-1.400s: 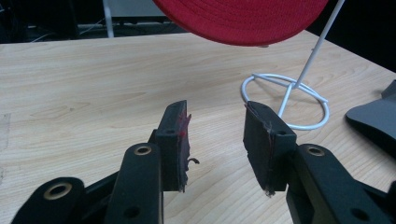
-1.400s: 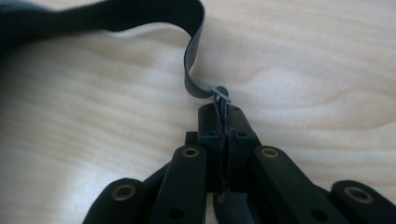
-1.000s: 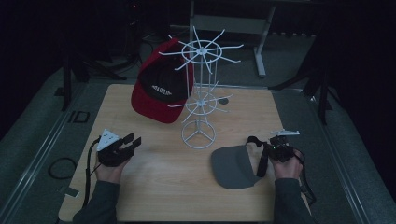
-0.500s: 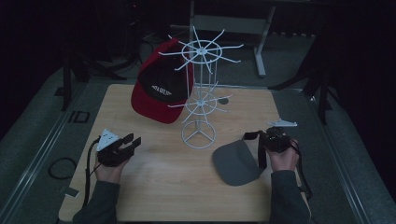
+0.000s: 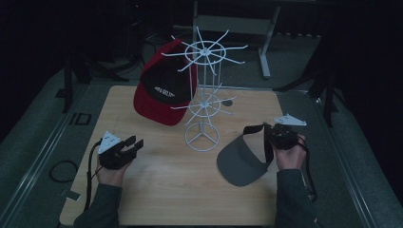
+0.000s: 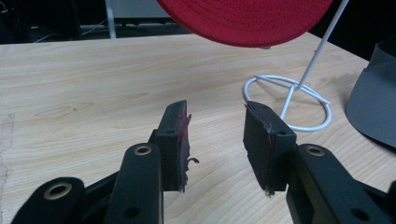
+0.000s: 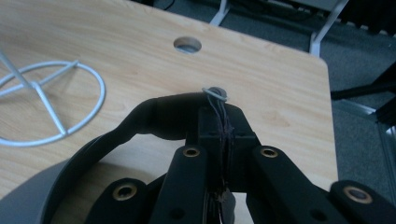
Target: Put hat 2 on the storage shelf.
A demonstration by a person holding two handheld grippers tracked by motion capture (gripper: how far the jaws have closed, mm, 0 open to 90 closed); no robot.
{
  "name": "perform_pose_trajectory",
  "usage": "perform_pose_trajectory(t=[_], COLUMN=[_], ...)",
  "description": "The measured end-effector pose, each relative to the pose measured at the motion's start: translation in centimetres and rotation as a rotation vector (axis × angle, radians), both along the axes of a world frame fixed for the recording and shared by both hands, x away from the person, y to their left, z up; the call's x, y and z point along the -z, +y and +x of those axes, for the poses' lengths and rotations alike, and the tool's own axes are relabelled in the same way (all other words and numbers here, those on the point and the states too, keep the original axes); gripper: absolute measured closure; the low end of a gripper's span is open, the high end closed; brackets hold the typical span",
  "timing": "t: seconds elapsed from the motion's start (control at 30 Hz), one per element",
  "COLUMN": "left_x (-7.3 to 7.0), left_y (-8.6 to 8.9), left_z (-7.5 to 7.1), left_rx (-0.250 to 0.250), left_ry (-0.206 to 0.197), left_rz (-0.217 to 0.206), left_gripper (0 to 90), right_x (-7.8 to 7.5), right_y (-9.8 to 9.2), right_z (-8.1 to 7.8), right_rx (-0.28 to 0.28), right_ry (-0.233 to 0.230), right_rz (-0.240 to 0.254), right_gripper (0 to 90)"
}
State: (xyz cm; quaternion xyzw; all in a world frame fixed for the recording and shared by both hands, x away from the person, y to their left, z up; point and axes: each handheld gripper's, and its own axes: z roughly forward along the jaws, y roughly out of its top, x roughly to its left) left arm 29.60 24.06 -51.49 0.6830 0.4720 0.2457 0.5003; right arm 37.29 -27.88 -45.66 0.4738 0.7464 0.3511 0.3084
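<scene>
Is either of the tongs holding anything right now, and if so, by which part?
The right tongs are shut on the grey visor, gripping its dark back strap. The left tongs stand open with nothing between them.

Wooden table [image 5: 157, 190] under white wire rack [image 5: 203, 102]

text: white lettering on red cap [image 5: 164, 90] front | too small to read

right gripper [image 5: 272, 136]: lifted off the counter [image 5: 157, 185], fingers clamped on the strap | grey visor [image 5: 240, 161]: strap end raised with it, brim tilted and shifted slightly toward the wire stand [image 5: 203, 95] | strap now arches above the wood
</scene>
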Motion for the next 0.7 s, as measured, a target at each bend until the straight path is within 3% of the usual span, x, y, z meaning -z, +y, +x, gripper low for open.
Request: perform_pose_trajectory(t=[0.3,0.5,0.7], left_x=[0.0,0.0,-0.1], left_y=[0.0,0.1,0.2], left_z=[0.0,0.0,0.0], left_rx=[0.000,-0.001,-0.002], left_ry=[0.000,-0.001,-0.002], left_rz=[0.000,0.002,0.000], left_gripper=[60.7,60.7,60.7], right_x=[-1.6,-2.8,-4.1], right_y=[0.8,1.7,2.2], right_z=[-0.2,-0.2,-0.6], right_rx=[-0.028,-0.076,-0.119], right_ry=[-0.092,-0.115,-0.141], right_rz=[-0.002,-0.026,0.004], right_gripper=[87.9,87.9,87.9])
